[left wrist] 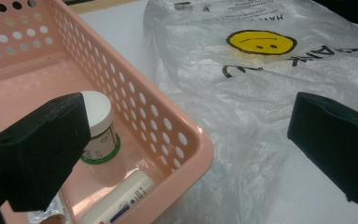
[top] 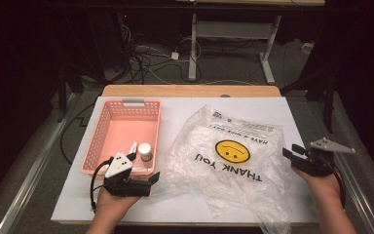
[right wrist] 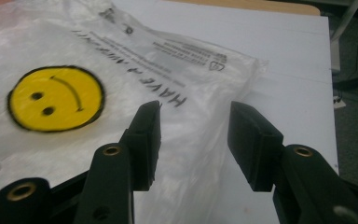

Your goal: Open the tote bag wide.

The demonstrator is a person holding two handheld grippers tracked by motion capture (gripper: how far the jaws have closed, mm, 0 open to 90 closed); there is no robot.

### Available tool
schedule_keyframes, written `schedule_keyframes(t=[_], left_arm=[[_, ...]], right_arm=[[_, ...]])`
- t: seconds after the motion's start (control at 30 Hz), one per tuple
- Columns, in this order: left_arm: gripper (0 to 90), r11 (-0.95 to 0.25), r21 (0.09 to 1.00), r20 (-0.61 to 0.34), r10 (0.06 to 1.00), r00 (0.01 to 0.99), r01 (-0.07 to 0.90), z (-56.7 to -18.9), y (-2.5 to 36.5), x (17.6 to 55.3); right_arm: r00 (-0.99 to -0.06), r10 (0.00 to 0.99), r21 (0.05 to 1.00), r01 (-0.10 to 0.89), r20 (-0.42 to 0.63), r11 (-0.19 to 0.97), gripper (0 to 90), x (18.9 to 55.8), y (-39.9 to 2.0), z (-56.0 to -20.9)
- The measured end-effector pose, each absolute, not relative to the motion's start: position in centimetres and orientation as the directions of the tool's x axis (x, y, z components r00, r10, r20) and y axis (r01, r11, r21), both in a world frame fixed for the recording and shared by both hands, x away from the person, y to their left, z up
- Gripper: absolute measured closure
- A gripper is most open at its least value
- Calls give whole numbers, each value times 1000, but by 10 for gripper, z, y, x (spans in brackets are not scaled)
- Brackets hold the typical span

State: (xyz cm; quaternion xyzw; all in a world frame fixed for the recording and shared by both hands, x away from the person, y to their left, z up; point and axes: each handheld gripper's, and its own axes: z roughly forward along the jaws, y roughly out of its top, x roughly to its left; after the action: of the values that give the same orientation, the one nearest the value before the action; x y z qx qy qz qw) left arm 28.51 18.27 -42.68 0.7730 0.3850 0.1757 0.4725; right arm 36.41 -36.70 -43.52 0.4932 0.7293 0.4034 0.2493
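bag (top: 224, 161): "THANK YOU", "HAVE A NICE DAY" (yellow smiley) | left tongs (top: 148, 179): wide, empty, by basket (top: 108, 127) | right tongs (top: 292, 150): part open, empty

There is one pink basket (top: 108, 127) with one little white jar (left wrist: 98, 122) and one white tube (left wrist: 121, 199) inside it, one clear plastic bag (top: 233, 165) with one yellow smiley face (top: 232, 150), and two black grippers.
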Motion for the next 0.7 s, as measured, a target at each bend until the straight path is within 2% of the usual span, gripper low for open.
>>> schedule_keyframes(t=[0.03, 0.2, 0.33, 0.4, 0.57, 0.63, 0.7], left_arm=[[0, -257, 867, -91, 760, 643, 426, -427, 183, 285], [0, -249, 867, -98, 764, 638, 431, -428, 184, 286], [0, -251, 866, -98, 765, 637, 434, -429, 184, 287], [0, -244, 866, -106, 763, 637, 436, -429, 184, 287], [0, -254, 864, -101, 759, 644, 435, -430, 182, 288], [0, -253, 865, -101, 758, 645, 433, -429, 182, 287], [0, -251, 867, -101, 757, 645, 430, -429, 183, 287]], right_arm=[[-366, 929, 821, 547, 56, 166, 541, 384, -371, -439], [-318, 943, 797, 592, 100, 115, 502, 424, -377, -451], [-317, 942, 798, 593, 108, 108, 467, 443, -377, -454], [-325, 935, 764, 637, 143, 105, 403, 463, -378, -458], [-333, 932, 743, 658, 141, 123, 402, 479, -375, -467], [-357, 927, 727, 667, 116, 166, 448, 484, -368, -473], [-380, 918, 728, 659, 108, 187, 578, 484, -366, -473]])
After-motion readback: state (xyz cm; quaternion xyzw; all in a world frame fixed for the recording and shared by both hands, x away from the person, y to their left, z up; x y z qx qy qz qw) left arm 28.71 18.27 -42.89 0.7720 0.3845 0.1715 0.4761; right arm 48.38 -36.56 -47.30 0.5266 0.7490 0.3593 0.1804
